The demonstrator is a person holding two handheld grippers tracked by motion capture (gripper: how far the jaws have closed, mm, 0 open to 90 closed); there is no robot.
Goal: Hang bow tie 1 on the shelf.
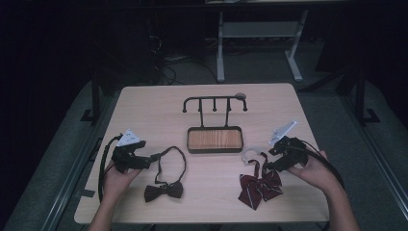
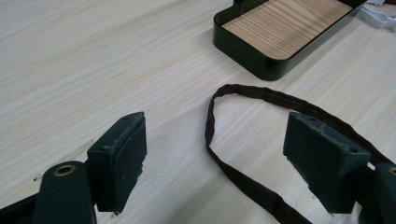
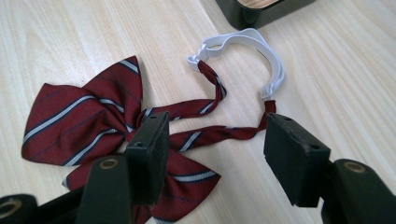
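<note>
Two bow ties lie on the pale wooden table, one in front of each hand. The dark brown bow tie sits on the left with its neck strap looped toward the middle; the striped maroon bow tie sits on the right, its two twisted straps joined by one white plastic clasp band. Between and beyond them stands one black stand: a wood-lined tray with a rail of four pegs above it.

The left gripper rests level beside the brown strap, jaws wide with nothing gripped. The left gripper view shows the dark strap running across the table between the pads without touching them.

The right gripper sits just by the maroon straps. The right gripper view shows the grey-white stripes and the white band, with the straps lying between parted jaws that press on nothing.
</note>
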